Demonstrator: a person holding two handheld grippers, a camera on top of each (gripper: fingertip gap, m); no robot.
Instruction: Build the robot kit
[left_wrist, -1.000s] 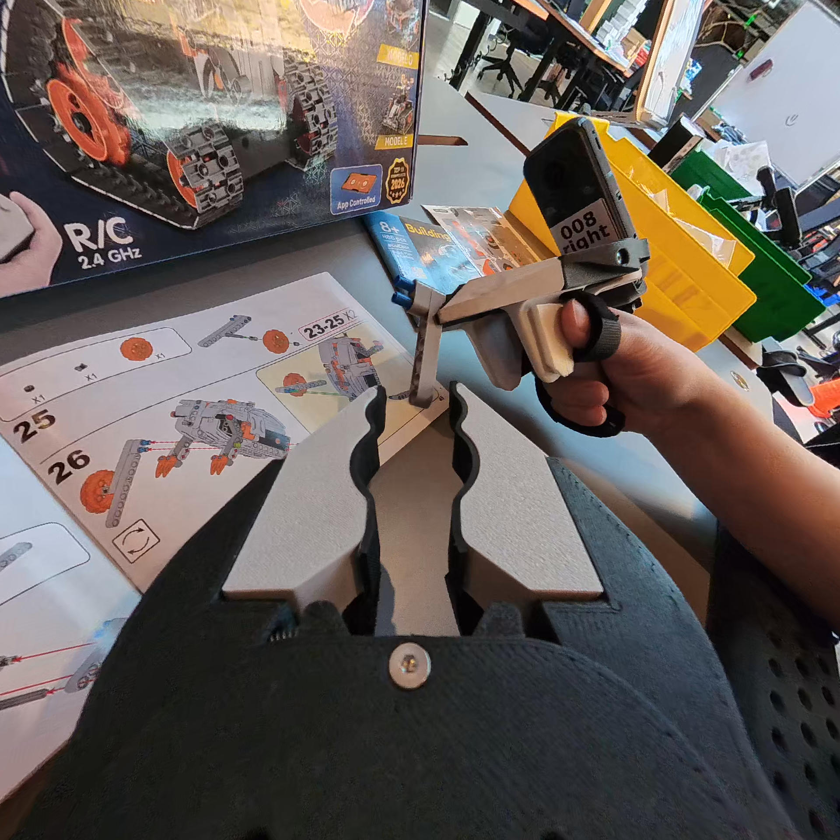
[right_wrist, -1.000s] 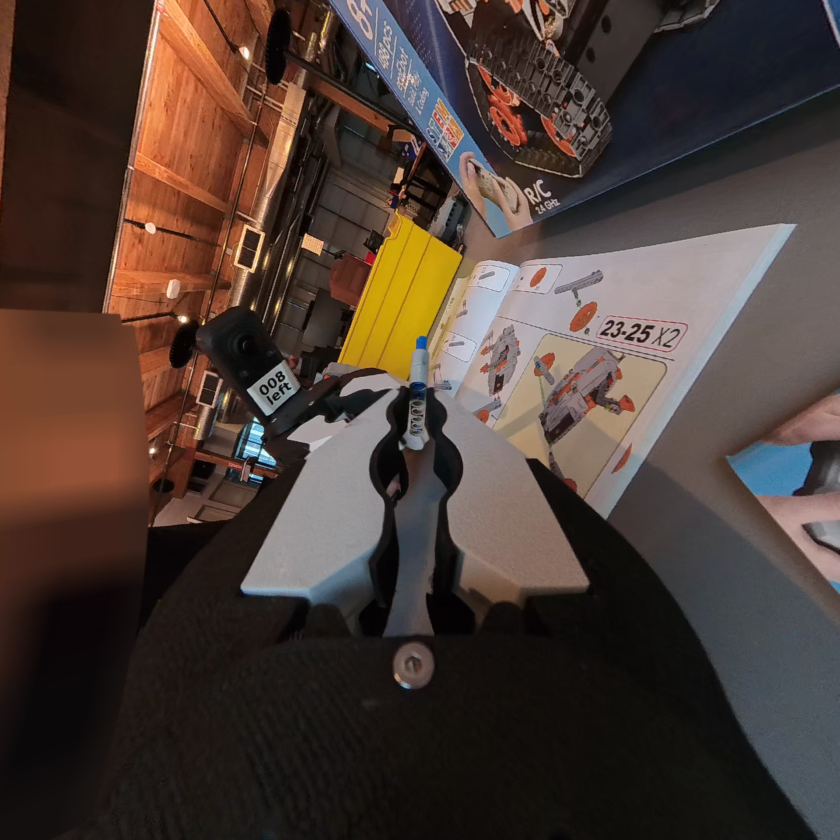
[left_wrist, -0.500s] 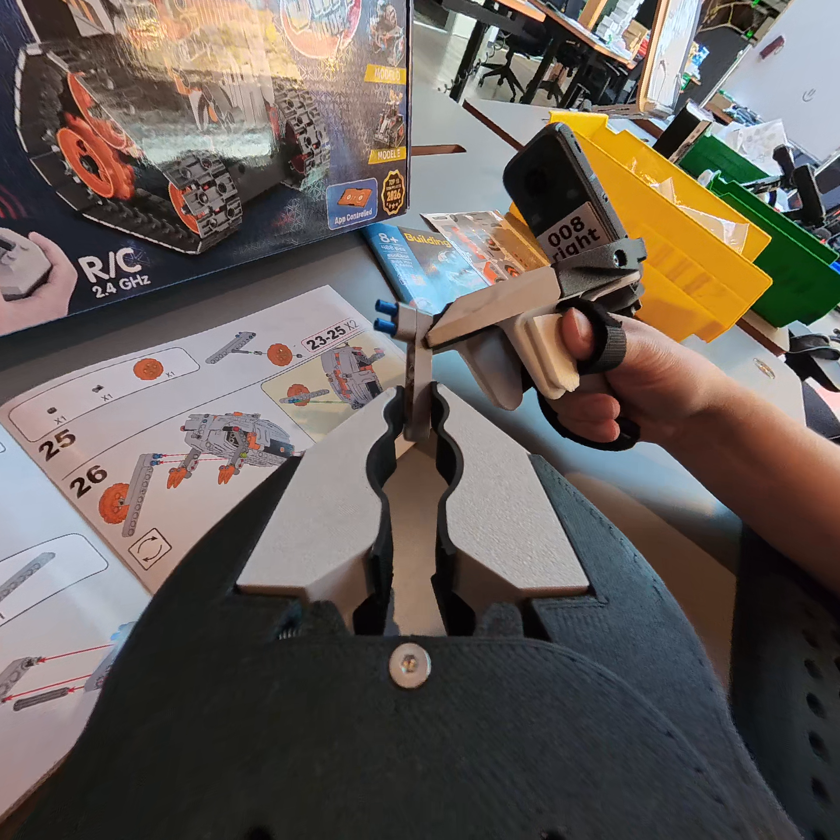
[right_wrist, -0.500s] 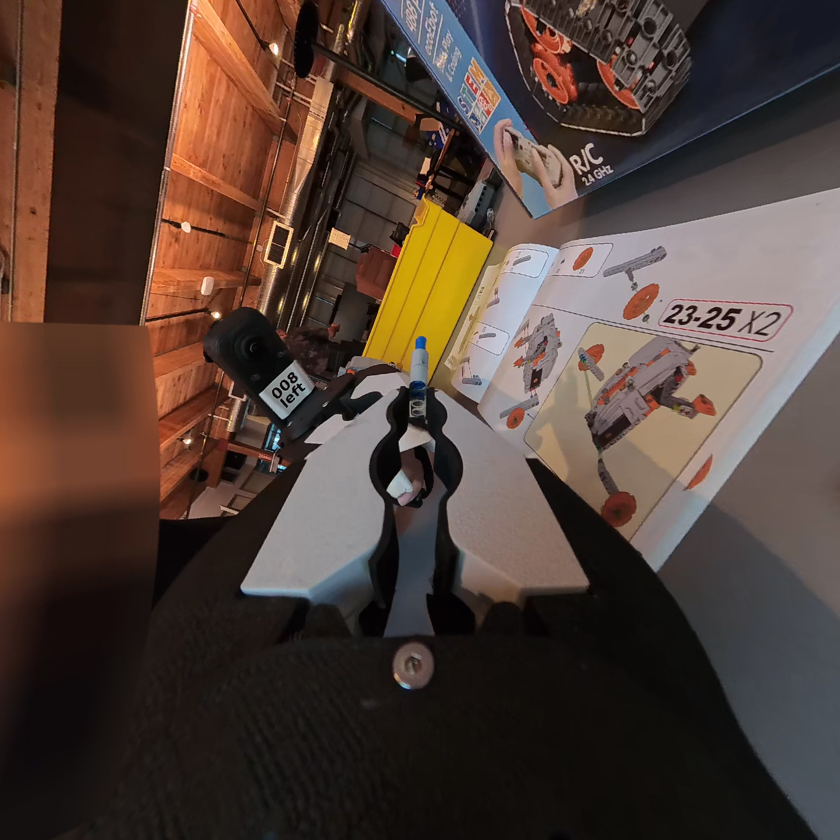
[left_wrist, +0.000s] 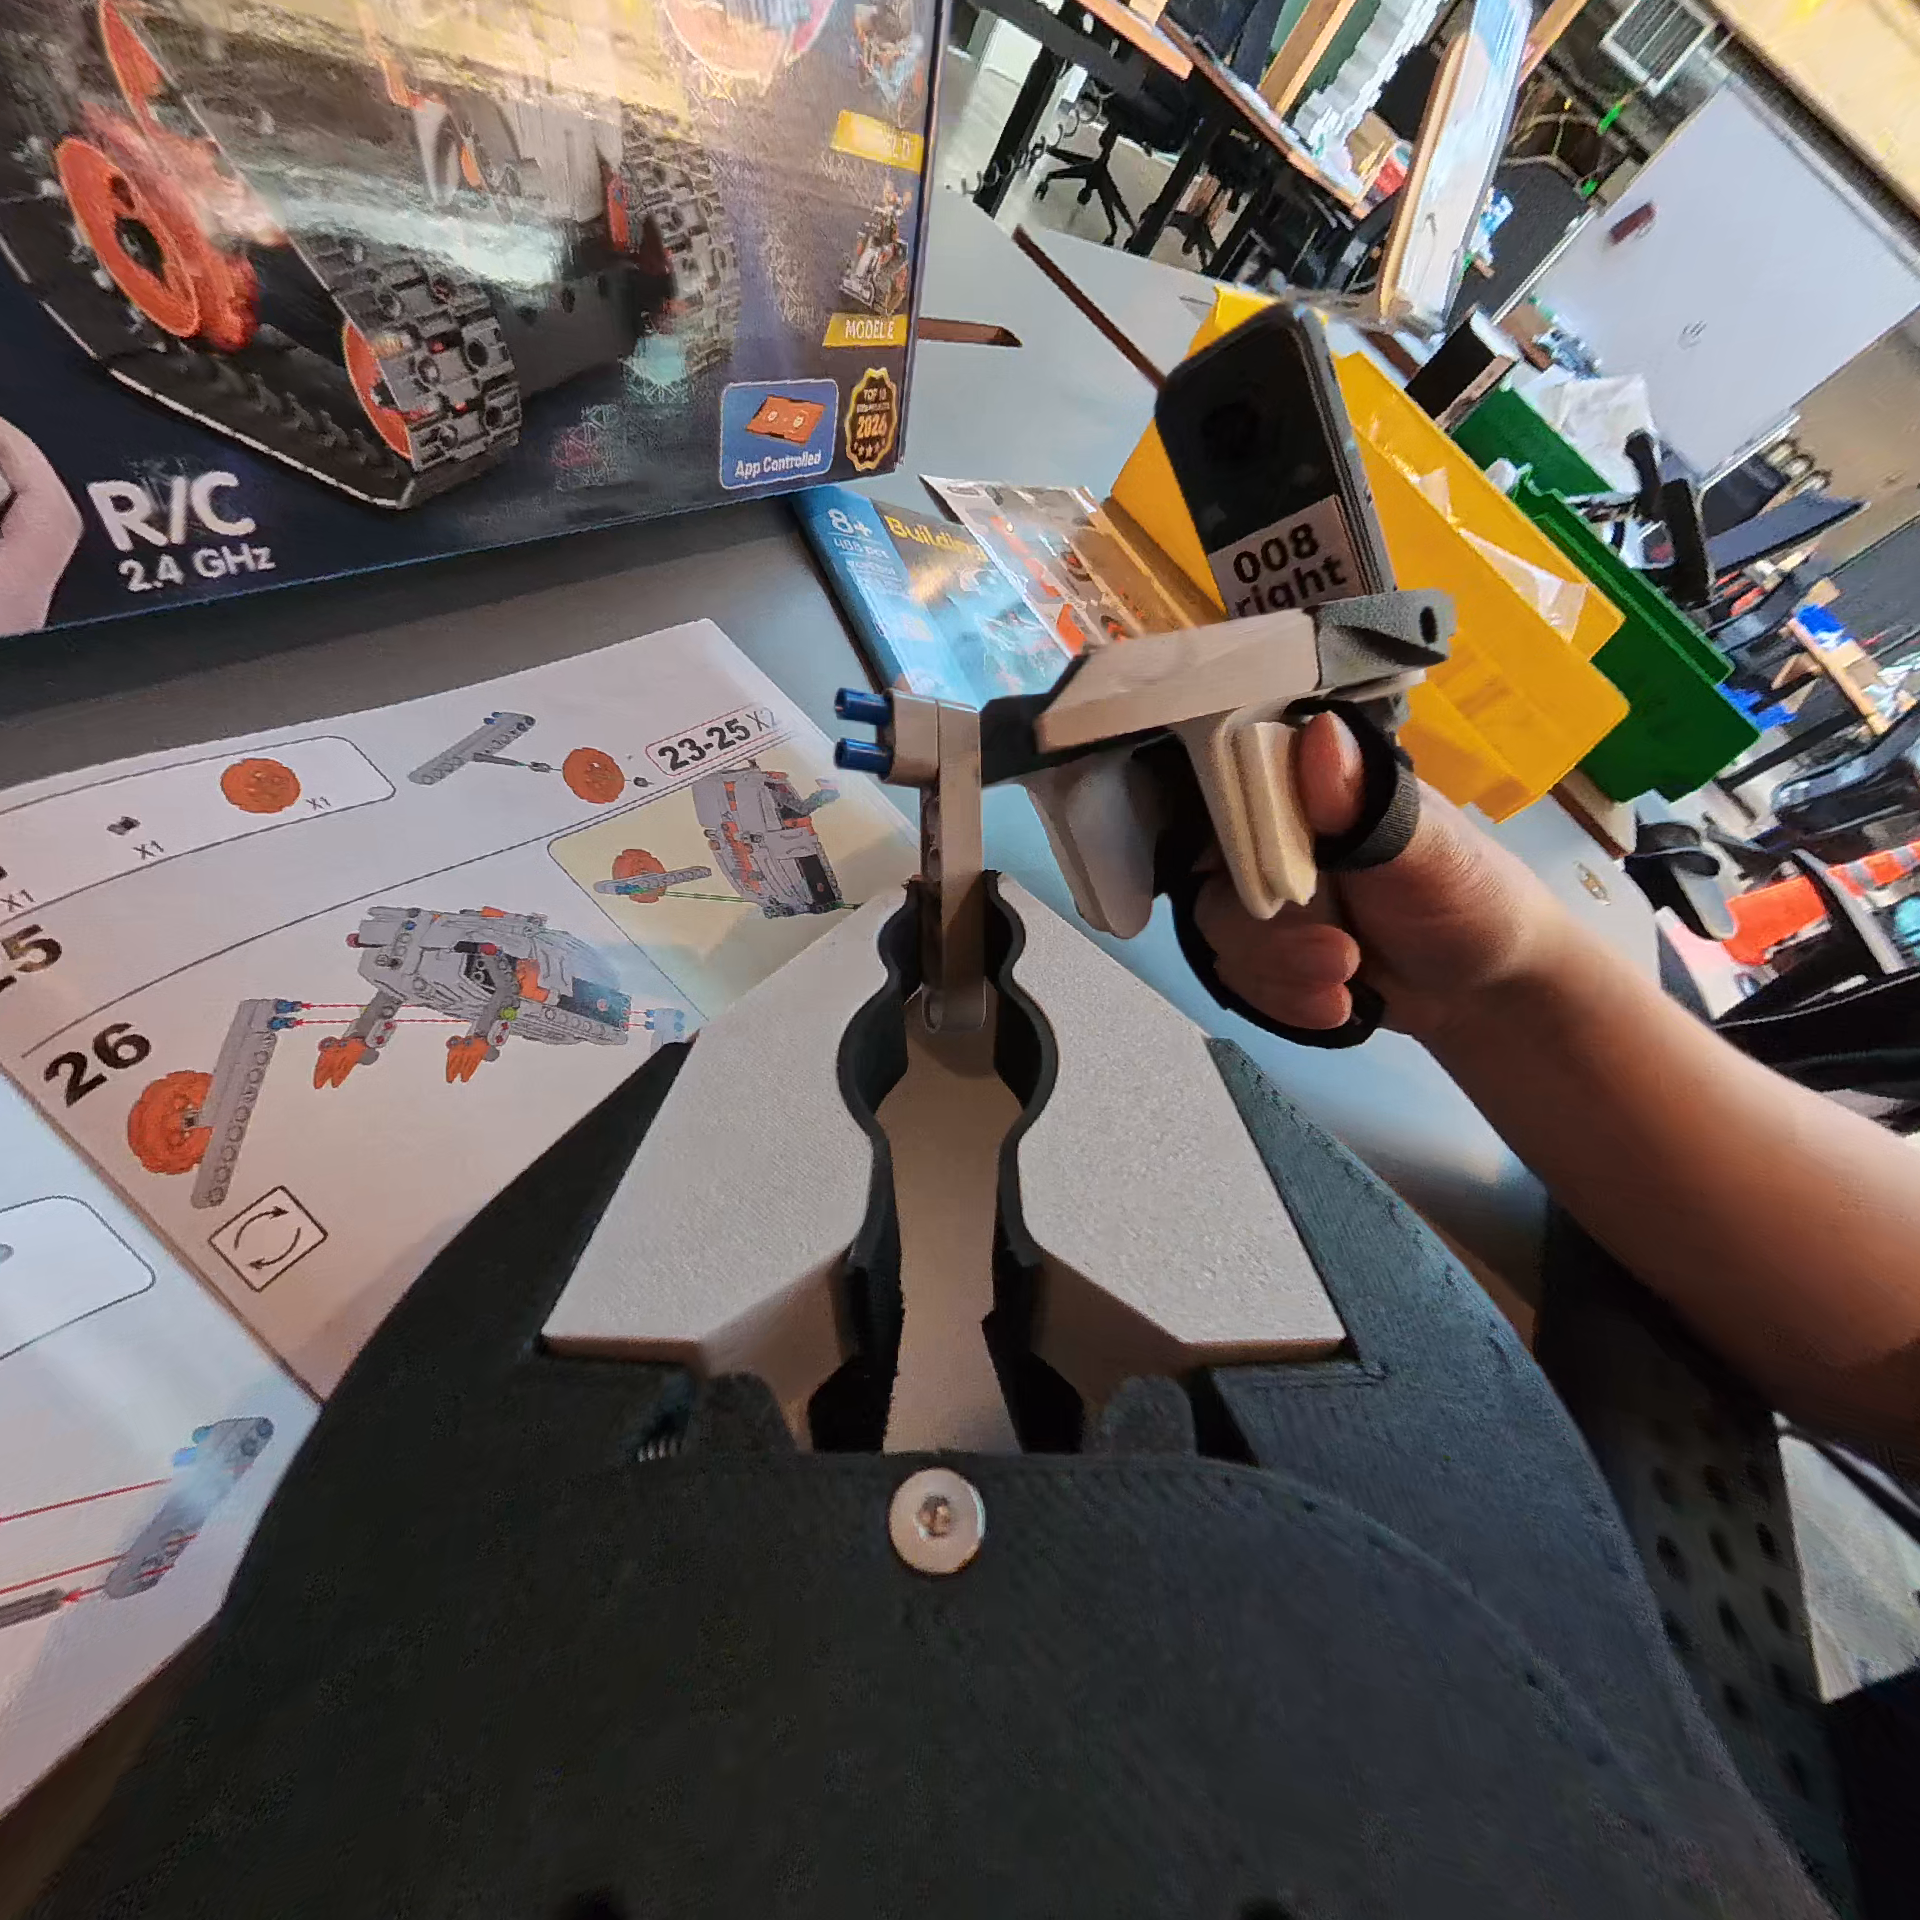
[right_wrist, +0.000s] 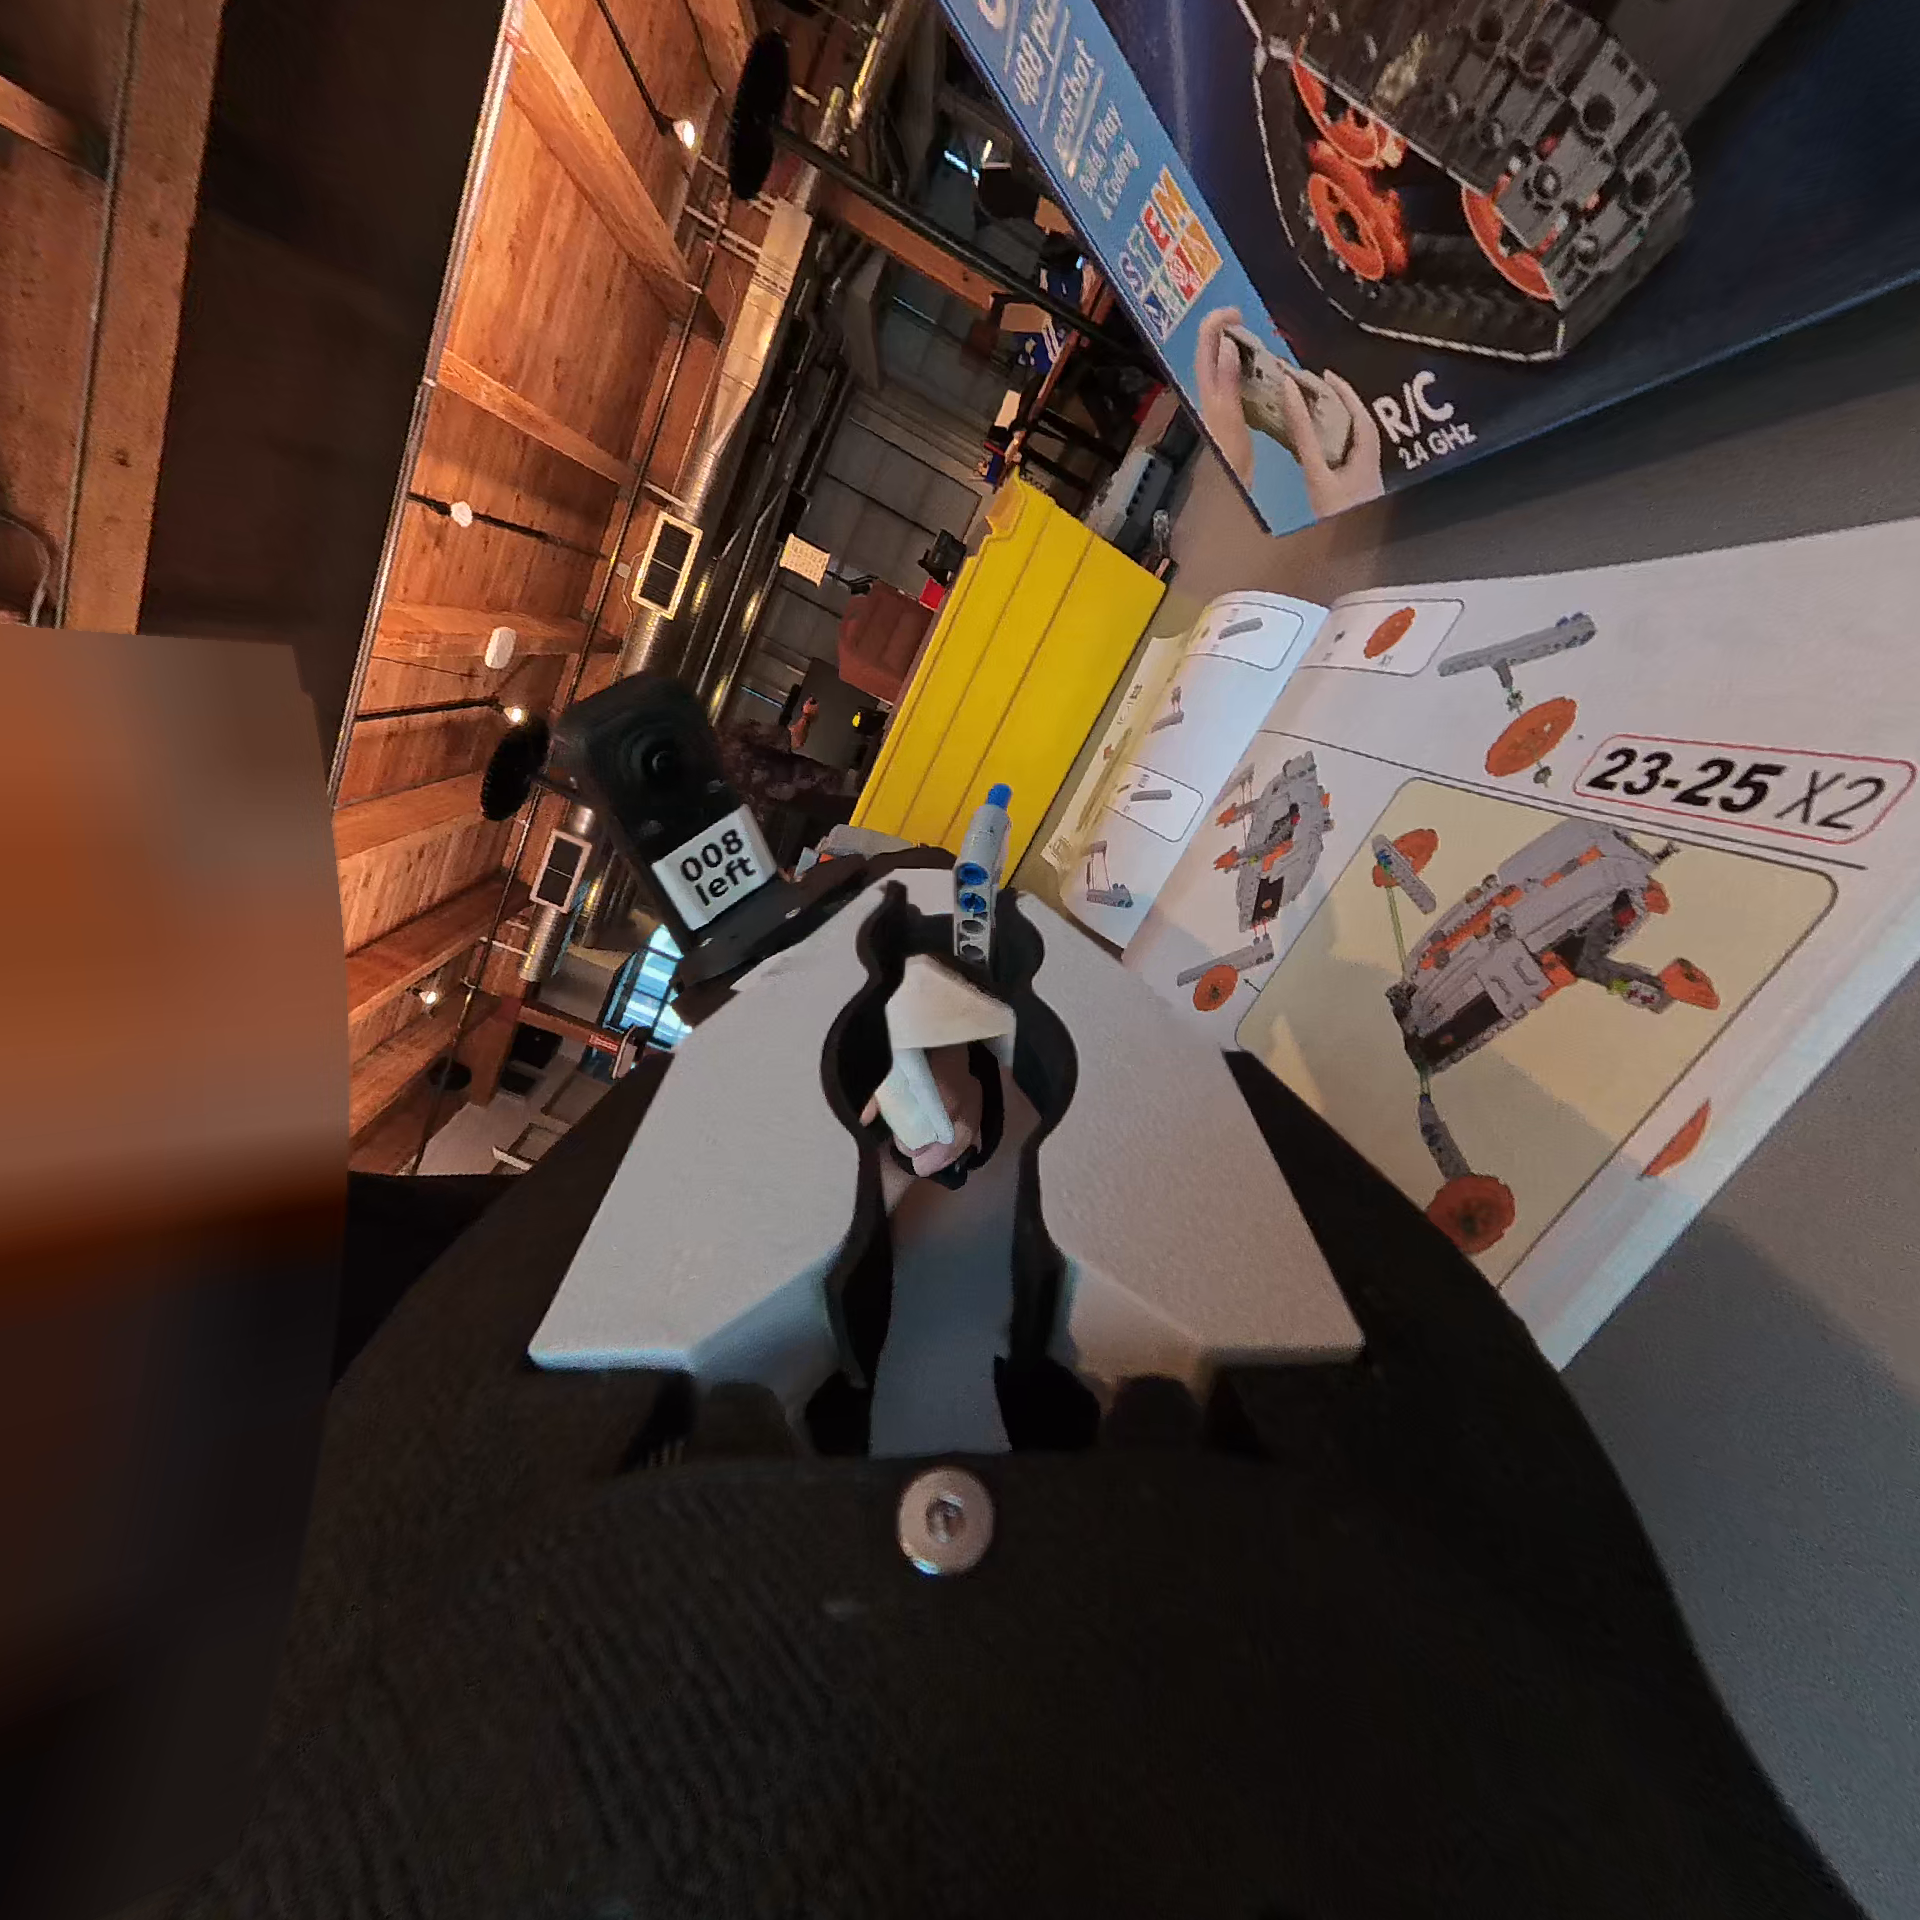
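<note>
A grey holed toy beam (left_wrist: 956, 831) with two blue pins (left_wrist: 860, 727) at its upper end stands upright above the table. My left gripper (left_wrist: 954, 904) is shut on its lower end. My right gripper (left_wrist: 935, 732), held by a hand (left_wrist: 1382, 935), comes in from the right and is shut on the upper end. In the right wrist view my right gripper (right_wrist: 966, 914) holds the beam (right_wrist: 977, 894), with a blue pin (right_wrist: 994, 800) sticking out past the tips. The left gripper's camera (right_wrist: 665, 769) shows just beyond; its fingers are mostly hidden.
An open instruction booklet (left_wrist: 416, 935) lies on the grey table (left_wrist: 1039, 364) under the grippers. A large dark blue toy box (left_wrist: 416, 260) stands behind it. A blue leaflet (left_wrist: 935, 592), a yellow bin (left_wrist: 1475, 582) and a green bin (left_wrist: 1621, 582) sit at the right. My two grippers' fingertips are within a few centimetres of each other.
My left gripper has moved forward and closed from open onto the beam's lower end. My right gripper has kept hold of the beam and lifted it slightly.
</note>
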